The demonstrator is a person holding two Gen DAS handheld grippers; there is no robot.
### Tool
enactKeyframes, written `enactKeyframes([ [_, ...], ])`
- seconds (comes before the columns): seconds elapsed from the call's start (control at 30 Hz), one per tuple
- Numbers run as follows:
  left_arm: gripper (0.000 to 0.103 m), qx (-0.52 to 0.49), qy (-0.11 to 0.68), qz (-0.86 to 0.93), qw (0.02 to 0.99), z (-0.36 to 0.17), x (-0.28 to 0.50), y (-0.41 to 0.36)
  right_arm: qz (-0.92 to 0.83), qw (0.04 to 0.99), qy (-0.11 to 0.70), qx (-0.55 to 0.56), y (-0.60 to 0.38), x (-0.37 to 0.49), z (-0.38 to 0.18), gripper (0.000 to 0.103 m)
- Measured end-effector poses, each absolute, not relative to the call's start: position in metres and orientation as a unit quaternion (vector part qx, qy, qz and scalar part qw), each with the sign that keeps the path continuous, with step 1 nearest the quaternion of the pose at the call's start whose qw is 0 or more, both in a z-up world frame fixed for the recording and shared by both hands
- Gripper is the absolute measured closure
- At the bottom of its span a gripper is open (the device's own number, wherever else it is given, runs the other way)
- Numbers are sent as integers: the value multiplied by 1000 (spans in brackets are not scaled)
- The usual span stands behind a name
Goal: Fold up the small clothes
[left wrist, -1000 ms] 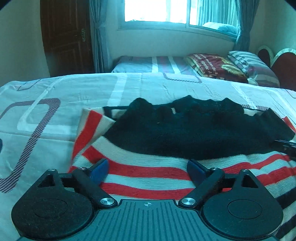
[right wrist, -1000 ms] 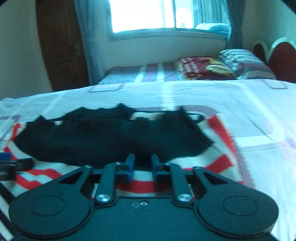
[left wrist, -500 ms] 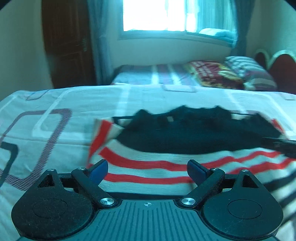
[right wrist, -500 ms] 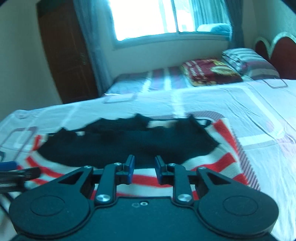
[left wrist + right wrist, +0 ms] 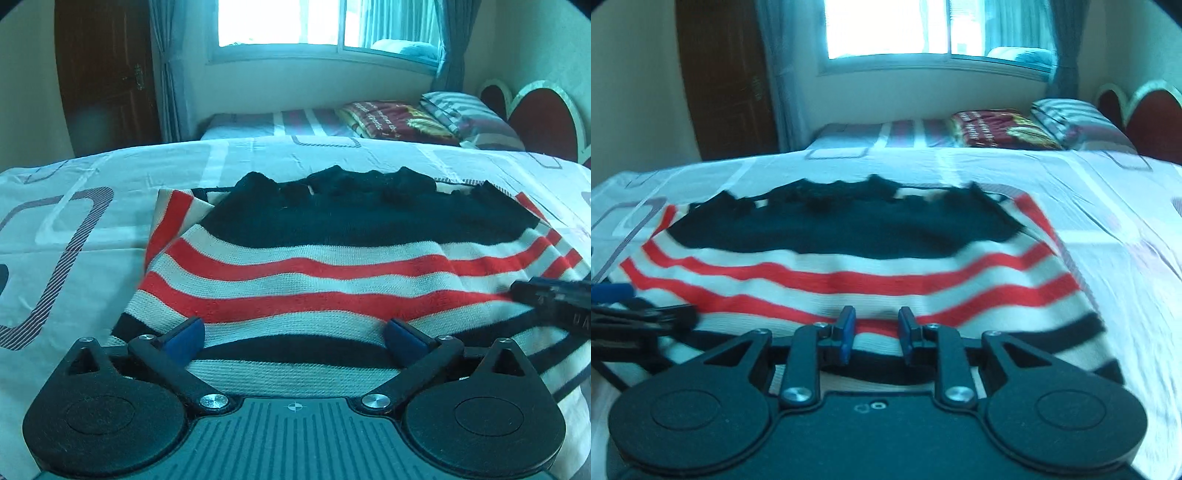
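1. The striped knit garment (image 5: 314,280) lies spread flat on the bed (image 5: 92,206), its near hem directly in front of both cameras. A black knitted part (image 5: 362,221) lies across its far half, with a ragged-looking far edge; whether this belongs to the same garment or is a second piece laid on top, I cannot tell.
2. Judged by its ribbed weave and soft wrinkles, the knit should be light, limp and stretchy. It is likely to sag and drag when lifted and to cling to the sheet rather than slide cleanly. Nothing about it looks fragile.
3. The best hold is probably the near hem, at or close to its two corners, one per hand, so that the edge can be carried over evenly toward the far side. A pinch in the middle would likely bunch the cloth.
4. The left tongs (image 5: 293,334) are spread wide over the hem's dark band, gripping nothing.
5. The right tongs (image 5: 875,328) are narrowly parted, with cloth visible in the gap; they do not appear to be clamped on it, though the view is blurred.
6. Beyond the bed are a second bed with pillows (image 5: 395,118) and a bright window (image 5: 325,22).
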State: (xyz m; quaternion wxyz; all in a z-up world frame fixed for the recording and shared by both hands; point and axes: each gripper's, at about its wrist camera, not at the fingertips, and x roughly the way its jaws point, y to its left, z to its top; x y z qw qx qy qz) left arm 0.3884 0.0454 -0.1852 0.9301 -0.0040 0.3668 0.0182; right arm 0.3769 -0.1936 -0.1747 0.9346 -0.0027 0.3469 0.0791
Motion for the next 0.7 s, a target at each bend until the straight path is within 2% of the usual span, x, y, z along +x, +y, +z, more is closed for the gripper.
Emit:
enactKeyframes([
  [0.17, 0, -7, 373, 27, 928, -180, 388, 45, 63, 932, 357, -5, -190, 378, -172, 80],
  [0.27, 0, -2, 361, 34, 932, -169, 376, 44, 68, 932, 356, 11, -186, 366, -159, 75],
  [0.43, 0, -20, 358, 33, 933, -163, 351, 52, 105, 934, 341, 10, -166, 339, -148, 75],
  [0.7, 0, -2, 385, 49, 922, -191, 344, 61, 117, 922, 369, -19, -149, 319, -179, 76],
])
